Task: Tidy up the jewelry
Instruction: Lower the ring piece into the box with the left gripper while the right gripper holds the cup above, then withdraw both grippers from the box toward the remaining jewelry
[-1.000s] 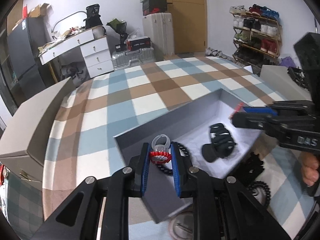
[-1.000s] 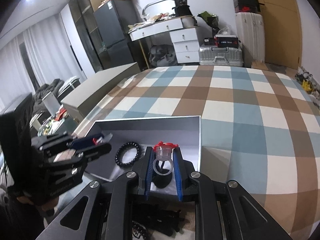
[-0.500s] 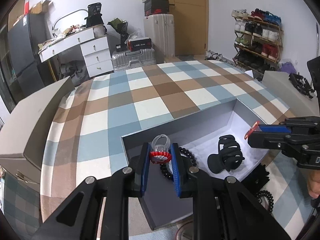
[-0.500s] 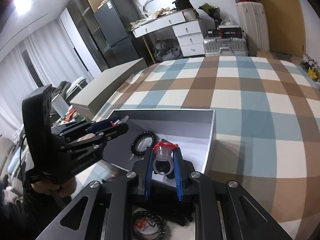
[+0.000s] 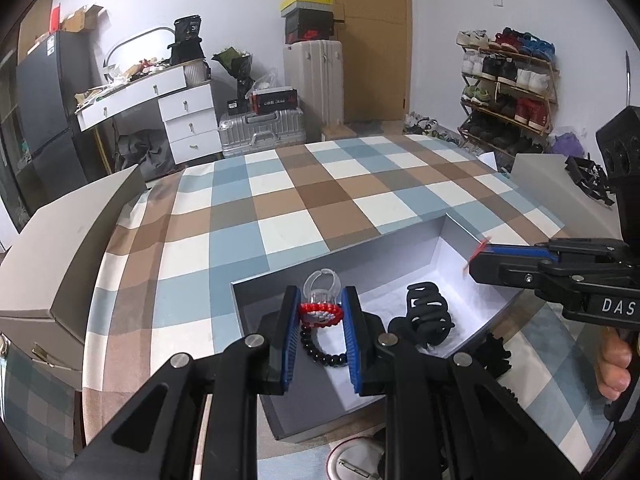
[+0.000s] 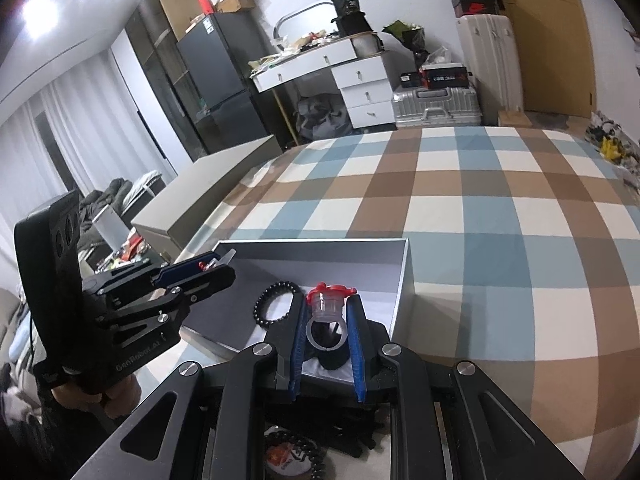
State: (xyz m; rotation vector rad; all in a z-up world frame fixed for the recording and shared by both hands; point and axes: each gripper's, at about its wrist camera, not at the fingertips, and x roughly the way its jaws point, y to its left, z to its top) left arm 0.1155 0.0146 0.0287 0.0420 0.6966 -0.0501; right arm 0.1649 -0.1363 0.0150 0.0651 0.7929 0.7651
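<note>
Not much has changed in the last sec, and that's the point. Both tools were already hanging over the grey box (image 5: pixel 360 258) and they're still there; only the angle has shifted a bit.

The left tool (image 5: pixel 320 300) is nearly closed, pinching a clear ring w/ a red-and-white top (image 5: pixel 320 313). It sits above the box's near-left corner, right over the black bead bracelet (image 5: pixel 320 357) lying inside. The grip looks the same as before.

The right tool (image 6: pixel 326 300) is also nearly closed, on a second clear ring w/ a red cap (image 6: pixel 326 310). From the other side its tip is above the box's far-right part, just inside that wall. It hasn't let go either.

Inside the box are the bracelet & a black hair claw (image 5: pixel 426 316). Another black clip (image 5: pixel 494 356) lies just outside the near-right wall, on the counter's checked cloth (image 5: pixel 280 200).

For the task, I'd say both rings are brought over but not delivered: they're above the box, not in it. The next job is probably lowering & releasing, one at a time. The small clear bands could bounce or roll if dropped from up here.
</note>
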